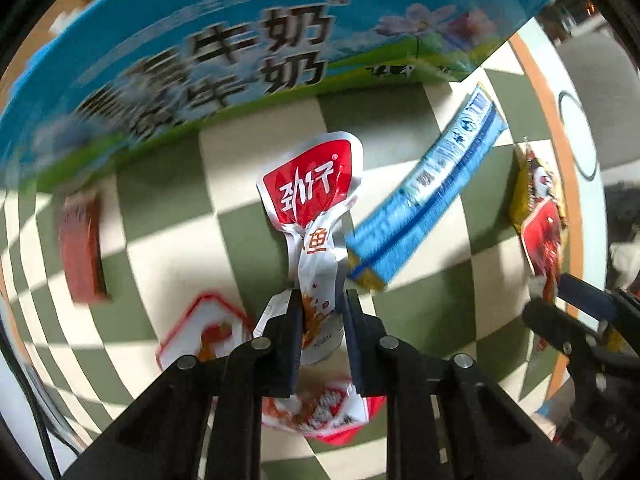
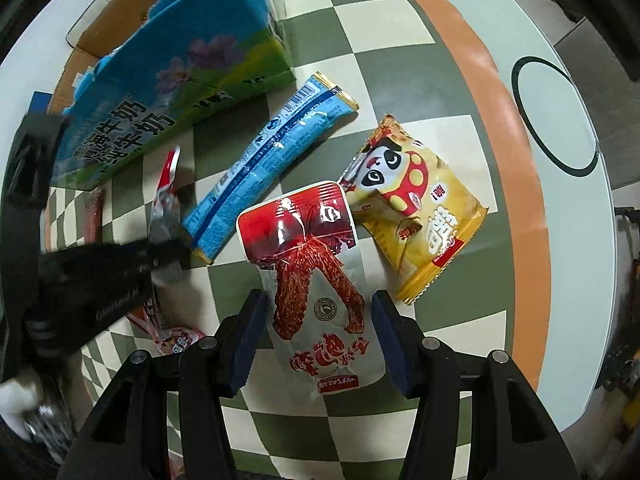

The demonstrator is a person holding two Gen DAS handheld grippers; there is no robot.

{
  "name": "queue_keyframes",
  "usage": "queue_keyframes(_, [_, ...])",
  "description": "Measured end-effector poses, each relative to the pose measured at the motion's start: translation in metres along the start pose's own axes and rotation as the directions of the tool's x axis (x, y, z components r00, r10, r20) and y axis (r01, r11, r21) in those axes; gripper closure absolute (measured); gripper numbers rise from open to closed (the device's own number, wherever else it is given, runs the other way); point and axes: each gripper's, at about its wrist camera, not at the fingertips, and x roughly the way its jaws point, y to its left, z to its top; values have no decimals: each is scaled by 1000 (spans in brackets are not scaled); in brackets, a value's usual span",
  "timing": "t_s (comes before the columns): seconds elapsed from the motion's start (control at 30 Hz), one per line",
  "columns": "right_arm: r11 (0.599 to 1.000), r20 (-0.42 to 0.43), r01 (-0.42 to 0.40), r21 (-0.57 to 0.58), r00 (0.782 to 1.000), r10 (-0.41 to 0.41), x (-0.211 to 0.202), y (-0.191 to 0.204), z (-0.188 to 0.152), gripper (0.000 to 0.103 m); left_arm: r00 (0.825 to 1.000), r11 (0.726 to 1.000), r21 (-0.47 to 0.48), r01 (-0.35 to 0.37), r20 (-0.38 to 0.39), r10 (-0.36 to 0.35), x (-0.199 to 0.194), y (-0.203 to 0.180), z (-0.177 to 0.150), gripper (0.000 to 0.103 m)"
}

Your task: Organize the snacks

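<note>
The left gripper (image 1: 320,300) pinches a light, crinkly fish packet (image 1: 312,200) mid-body; the right gripper (image 2: 316,320) straddles the floppy wing pouch (image 2: 316,280), wide open, box (image 2: 168,92) at ten o'clock.

1. I'm seeing the milk carton box (image 2: 172,80) walling off the far left of the checkered mat (image 2: 360,28).
2. The blue wafer pack (image 2: 264,168) is lying diagonally just beside the box, narrowing that lane.
3. The yellow panda chip bag (image 2: 416,208) is sitting right of my right gripper (image 2: 316,320).
4. Bare mat is lying open beyond the chip bag.
</note>
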Motion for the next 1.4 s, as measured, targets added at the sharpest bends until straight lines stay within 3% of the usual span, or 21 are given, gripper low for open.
queue_keyframes(0.2, [999,14,-36,-18,999,36,-20,1,-6,46,996,994,-87,62,64,-56,-45,16,-38,87])
queue_keyframes(0.23, [999,20,-47,-19,999,48,-26,2,-7,46,995,993,-94,77,77,-69,-59,44,-45,87])
queue_keyframes(0.27, [998,25,-59,-22,998,60,-32,4,-9,46,991,990,-101,97,105,-86,-74,52,-58,87])
queue_keyframes(0.4, [987,52,-155,-29,986,157,-68,15,-5,46,974,983,-131,126,206,-98,-127,60,-61,87])
queue_keyframes(0.53, [965,100,-257,-47,960,260,-112,36,18,46,949,971,-157,179,287,-129,-166,81,-31,87])
queue_keyframes(0.67, [946,129,-315,-79,937,323,-141,67,54,46,939,967,-190,167,329,-98,-167,96,9,87])
queue_keyframes(0.87, [933,139,-349,-91,923,358,-143,125,128,46,965,943,-290,164,246,-92,-151,164,72,86])
queue_keyframes(1.03, [926,92,-376,-27,922,377,-109,163,178,46,983,919,-356,167,135,-126,-121,209,110,86])
queue_keyframes(1.2, [923,4,-380,55,925,380,-57,182,207,46,987,910,-382,159,50,-151,-96,226,125,86])
queue_keyframes(1.4, [931,-55,-350,100,933,357,-14,190,213,46,983,907,-388,165,-8,-182,-73,230,127,86])
